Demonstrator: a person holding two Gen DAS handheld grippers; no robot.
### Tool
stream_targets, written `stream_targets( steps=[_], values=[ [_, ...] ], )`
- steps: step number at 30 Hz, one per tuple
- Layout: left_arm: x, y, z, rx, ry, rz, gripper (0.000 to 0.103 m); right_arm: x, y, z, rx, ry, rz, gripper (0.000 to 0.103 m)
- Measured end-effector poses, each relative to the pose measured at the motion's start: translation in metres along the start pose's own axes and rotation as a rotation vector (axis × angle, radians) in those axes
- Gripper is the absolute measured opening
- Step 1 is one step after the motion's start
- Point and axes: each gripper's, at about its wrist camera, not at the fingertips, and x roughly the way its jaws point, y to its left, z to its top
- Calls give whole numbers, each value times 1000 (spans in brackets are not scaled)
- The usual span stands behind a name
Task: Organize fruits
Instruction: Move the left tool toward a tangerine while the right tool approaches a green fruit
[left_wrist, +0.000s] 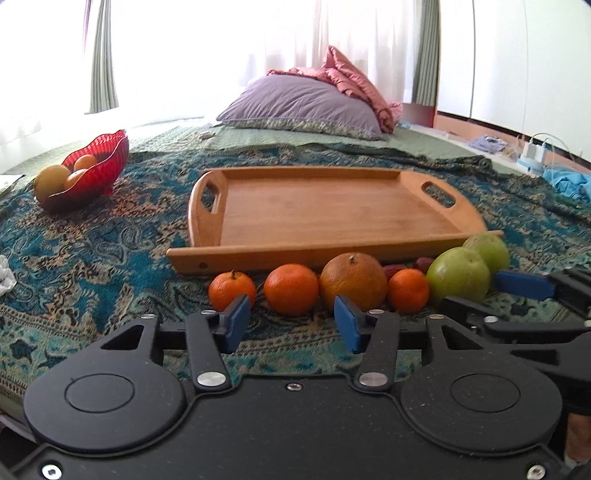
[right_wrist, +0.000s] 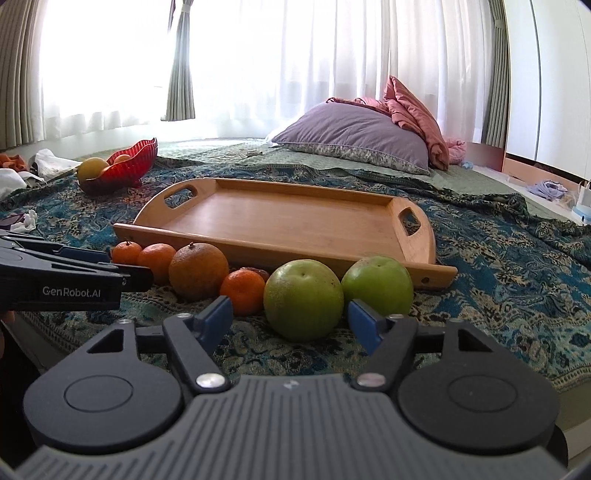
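A row of fruit lies on the patterned blanket in front of an empty wooden tray (left_wrist: 325, 206) (right_wrist: 280, 218): small tangerines (left_wrist: 232, 290) (left_wrist: 291, 288) (left_wrist: 407, 290), a large orange (left_wrist: 352, 280) (right_wrist: 198, 270), and two green apples (left_wrist: 458, 275) (left_wrist: 487, 251) (right_wrist: 303, 298) (right_wrist: 376, 284). Dark red dates (left_wrist: 423, 264) lie behind them. My left gripper (left_wrist: 291, 326) is open, just short of the tangerines and orange. My right gripper (right_wrist: 290, 325) is open, just short of the nearer green apple. Both are empty.
A red bowl (left_wrist: 92, 173) (right_wrist: 125, 166) with oranges and a yellow fruit stands at the back left. A purple pillow (left_wrist: 303, 105) and pink bedding lie behind the tray. Crumpled tissue (left_wrist: 5, 275) lies at the left; clothes and a charger lie at the far right.
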Motion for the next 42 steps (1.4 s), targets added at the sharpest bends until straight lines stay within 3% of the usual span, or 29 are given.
stream_targets(
  steps=[7, 12, 42],
  values=[
    [10, -3, 3, 5, 6, -13, 48, 9, 5, -1, -6, 4, -35, 68],
    [21, 2, 2, -16, 52, 1, 30, 12, 5, -3, -22, 10, -46, 66],
    [50, 24, 9, -126, -3, -41, 40, 42, -8, -5, 52, 26, -33, 72]
  ],
)
